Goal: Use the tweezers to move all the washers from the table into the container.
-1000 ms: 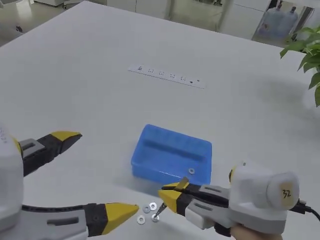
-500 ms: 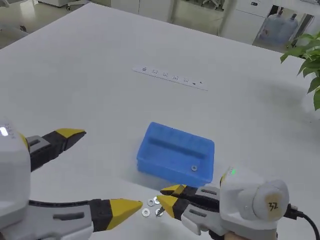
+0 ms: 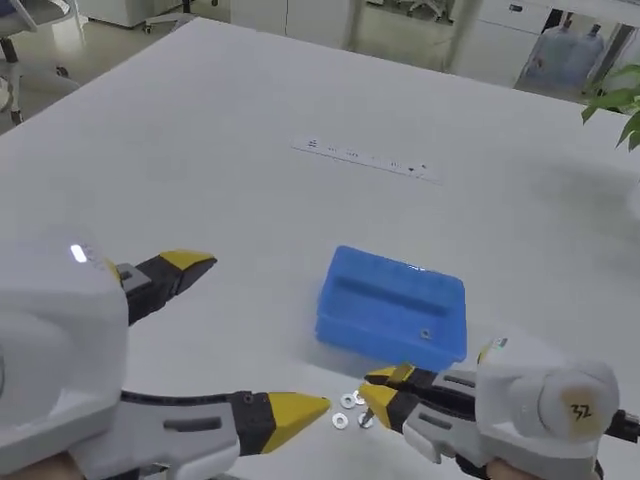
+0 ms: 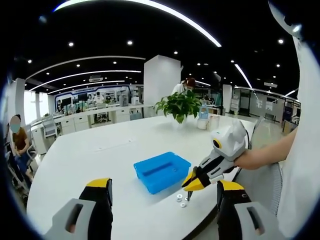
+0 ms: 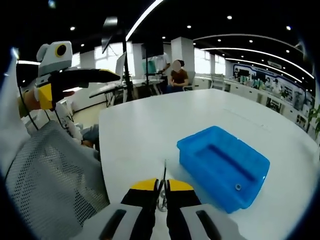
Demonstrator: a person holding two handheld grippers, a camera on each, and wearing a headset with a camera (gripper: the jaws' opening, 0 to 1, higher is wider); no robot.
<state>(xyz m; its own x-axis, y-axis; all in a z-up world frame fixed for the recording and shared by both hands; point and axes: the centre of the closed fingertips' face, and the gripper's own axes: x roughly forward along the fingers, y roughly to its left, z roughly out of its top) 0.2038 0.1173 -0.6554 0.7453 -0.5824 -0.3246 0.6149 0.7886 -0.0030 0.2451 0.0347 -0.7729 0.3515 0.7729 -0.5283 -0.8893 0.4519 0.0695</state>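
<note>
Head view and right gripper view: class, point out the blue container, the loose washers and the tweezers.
Blue container [image 3: 385, 305]: head view, bare floor.
Washers [image 3: 340, 421]: head view, the leftmost one.
Tweezers [image 5: 165, 172]: right gripper view, thin shaft.

container [image 3: 392, 308]: on the desk [image 3: 200, 150], right of middle; one washer [image 3: 425, 334] inside, by its front right corner
loose washers [image 3: 350, 410]: on the desk just before the container, perhaps three
right gripper [image 3: 368, 388]: just right of them, tweezers [image 5: 164, 175] between its jaws
left gripper [image 3: 262, 333]: left of them
power strip [image 3: 365, 158]: behind the container, well apart
</note>
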